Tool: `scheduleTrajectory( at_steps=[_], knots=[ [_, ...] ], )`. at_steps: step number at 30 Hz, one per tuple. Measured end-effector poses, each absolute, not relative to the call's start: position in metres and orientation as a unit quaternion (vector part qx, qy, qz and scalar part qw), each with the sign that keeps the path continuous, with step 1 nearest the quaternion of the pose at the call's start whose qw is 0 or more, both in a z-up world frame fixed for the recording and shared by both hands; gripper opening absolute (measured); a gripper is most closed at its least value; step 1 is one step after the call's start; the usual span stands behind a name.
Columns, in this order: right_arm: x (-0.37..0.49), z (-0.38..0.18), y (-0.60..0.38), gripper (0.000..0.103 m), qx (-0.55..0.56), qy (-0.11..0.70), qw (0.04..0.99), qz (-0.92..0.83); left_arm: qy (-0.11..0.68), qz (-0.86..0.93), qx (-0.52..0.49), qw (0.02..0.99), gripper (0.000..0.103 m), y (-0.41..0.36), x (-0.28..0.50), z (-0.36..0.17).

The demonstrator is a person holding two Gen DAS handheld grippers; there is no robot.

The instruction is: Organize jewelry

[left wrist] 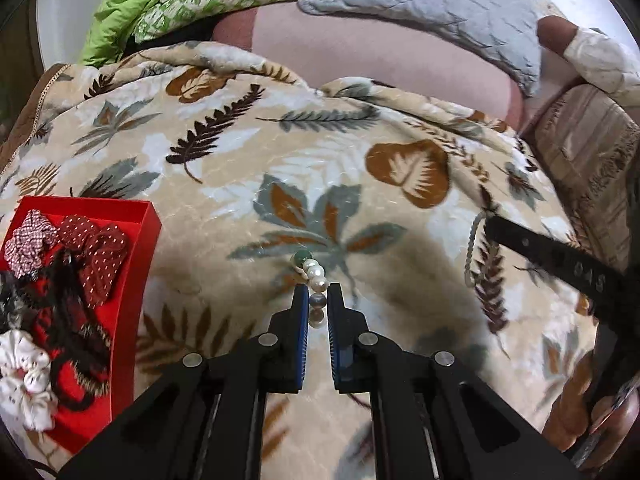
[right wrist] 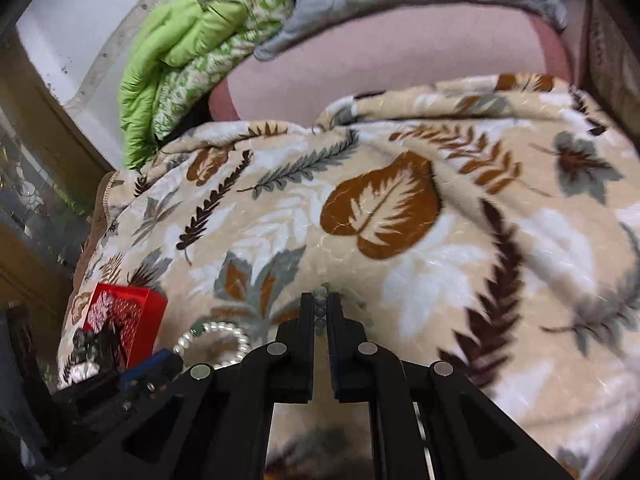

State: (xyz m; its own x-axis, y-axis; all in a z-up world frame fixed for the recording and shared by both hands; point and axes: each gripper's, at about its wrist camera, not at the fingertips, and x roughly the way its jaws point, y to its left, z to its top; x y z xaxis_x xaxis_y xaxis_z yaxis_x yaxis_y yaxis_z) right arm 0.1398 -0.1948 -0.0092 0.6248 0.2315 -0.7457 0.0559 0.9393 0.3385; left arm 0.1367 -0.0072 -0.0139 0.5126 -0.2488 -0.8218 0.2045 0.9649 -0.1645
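Observation:
My left gripper (left wrist: pixel 318 294) is shut on a pearl bracelet (left wrist: pixel 314 276) with white, grey and one green bead, held just above the leaf-patterned blanket (left wrist: pixel 248 168). The same bracelet shows as a white loop in the right wrist view (right wrist: pixel 216 340), beside the left gripper's blue pad. My right gripper (right wrist: pixel 321 300) is shut on a thin bracelet of small pale beads (right wrist: pixel 320 304). In the left wrist view that thin bracelet hangs as a loop (left wrist: pixel 472 248) from the right gripper's tip (left wrist: pixel 490 222).
A red box (left wrist: pixel 132 264) holding fabric scrunchies (left wrist: pixel 92 248) sits at the left on the blanket; it also shows in the right wrist view (right wrist: pixel 136 312). Green quilts (left wrist: pixel 160 8), a grey pillow (left wrist: pixel 440 4) and a pink sheet (left wrist: pixel 360 56) lie behind.

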Motion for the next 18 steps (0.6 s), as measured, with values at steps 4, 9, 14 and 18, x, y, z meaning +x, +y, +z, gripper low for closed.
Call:
scheduleTrajectory(
  at_steps=[4, 9, 14, 18],
  knots=[
    [0.097, 0.005, -0.200, 0.007, 0.152, 0.410, 0.899, 0.034, 0.468, -0.135, -0.017, 0.873, 0.004, -0.008, 0.116, 0.003],
    [0.057, 0.016, -0.205, 0.007, 0.140, 0.397, 0.907, 0.019, 0.449, -0.140, -0.016, 0.882, 0.002, -0.008, 0.089, 0.027],
    [0.022, 0.021, -0.208, 0.007, 0.127, 0.389, 0.912, 0.002, 0.429, -0.150, -0.008, 0.891, 0.002, -0.016, 0.064, 0.048],
    [-0.002, 0.020, -0.216, 0.007, 0.137, 0.386, 0.912, -0.007, 0.423, -0.157, 0.001, 0.892, 0.002, -0.022, 0.051, 0.051]
  ],
)
